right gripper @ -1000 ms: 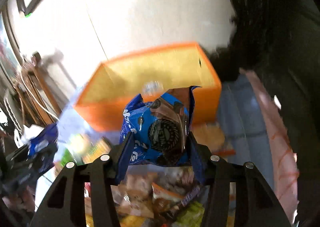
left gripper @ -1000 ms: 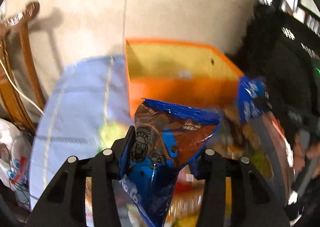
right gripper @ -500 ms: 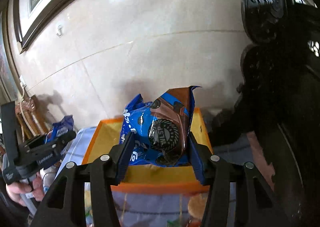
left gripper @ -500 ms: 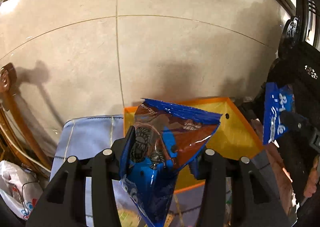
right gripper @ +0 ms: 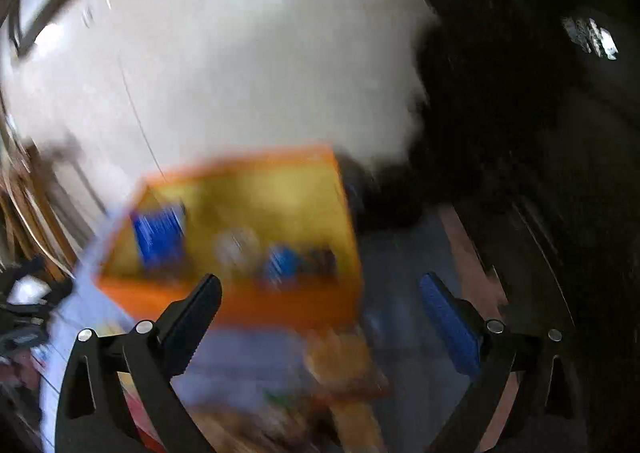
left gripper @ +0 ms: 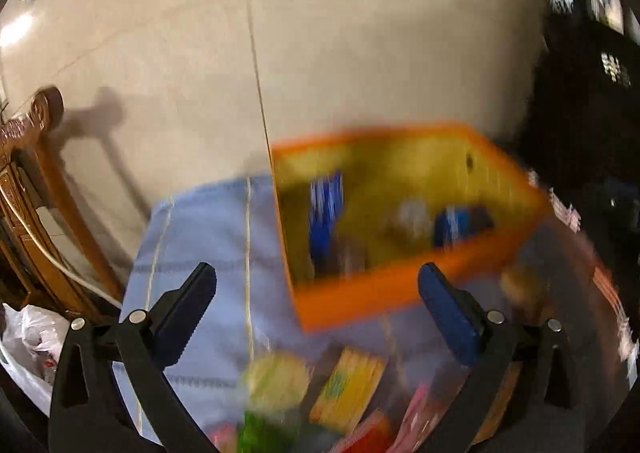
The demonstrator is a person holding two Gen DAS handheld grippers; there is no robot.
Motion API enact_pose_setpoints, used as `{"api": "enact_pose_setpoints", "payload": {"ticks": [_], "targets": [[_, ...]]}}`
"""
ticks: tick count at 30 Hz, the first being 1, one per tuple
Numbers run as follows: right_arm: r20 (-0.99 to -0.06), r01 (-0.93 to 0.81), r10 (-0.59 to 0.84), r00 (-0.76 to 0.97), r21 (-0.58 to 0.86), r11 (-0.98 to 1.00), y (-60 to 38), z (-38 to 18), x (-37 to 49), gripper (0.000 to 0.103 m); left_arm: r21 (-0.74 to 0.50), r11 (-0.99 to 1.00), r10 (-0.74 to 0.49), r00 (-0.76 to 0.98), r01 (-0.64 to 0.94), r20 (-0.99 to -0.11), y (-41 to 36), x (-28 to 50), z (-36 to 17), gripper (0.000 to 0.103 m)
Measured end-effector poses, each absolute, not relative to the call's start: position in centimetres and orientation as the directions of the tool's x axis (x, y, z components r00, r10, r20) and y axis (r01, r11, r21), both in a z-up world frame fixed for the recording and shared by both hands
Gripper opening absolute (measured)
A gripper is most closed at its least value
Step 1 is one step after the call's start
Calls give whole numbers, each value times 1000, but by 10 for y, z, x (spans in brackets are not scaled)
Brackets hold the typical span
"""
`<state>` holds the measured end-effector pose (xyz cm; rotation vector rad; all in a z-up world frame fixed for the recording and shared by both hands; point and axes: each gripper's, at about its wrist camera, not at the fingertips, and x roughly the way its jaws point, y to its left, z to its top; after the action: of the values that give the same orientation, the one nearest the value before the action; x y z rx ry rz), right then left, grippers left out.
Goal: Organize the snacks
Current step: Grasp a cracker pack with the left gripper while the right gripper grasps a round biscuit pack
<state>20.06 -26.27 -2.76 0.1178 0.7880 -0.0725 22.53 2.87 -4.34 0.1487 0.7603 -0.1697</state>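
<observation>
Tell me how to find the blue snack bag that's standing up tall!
Find the orange box with yellow insides, on the blue tablecloth. The tall blue bag leans in its left corner. The other blue packet lies low on the right.

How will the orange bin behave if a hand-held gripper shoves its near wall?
The orange bin probably slides on the blue cloth, perhaps bunching it. It looks light, holding only a few blue packets. Its straight walls suggest stiffness; tipping seems unlikely.
</observation>
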Motion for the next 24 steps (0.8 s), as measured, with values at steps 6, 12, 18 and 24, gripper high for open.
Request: {"api": "enact_pose_setpoints", "payload": {"ticks": [6, 12, 18, 24], "targets": [[-806, 206, -29, 591, 117, 972, -281, -114, 190, 99, 228, 929, 21, 573, 292, -819, 16, 210, -153, 99], [-822, 218, -56, 567, 84, 972, -278, -148, 224, 99, 284, 903, 44, 587, 323, -809, 11, 214, -181, 99], [-860, 211, -4, 511, 120, 970, -278, -174, 250, 99, 282, 902, 40, 585, 328, -810, 12, 218, -181, 99], [-862, 179, -37, 505, 63, 982, -264, -175, 243, 68, 309, 895, 76, 572, 322, -817, 4, 222, -180, 85]]}}
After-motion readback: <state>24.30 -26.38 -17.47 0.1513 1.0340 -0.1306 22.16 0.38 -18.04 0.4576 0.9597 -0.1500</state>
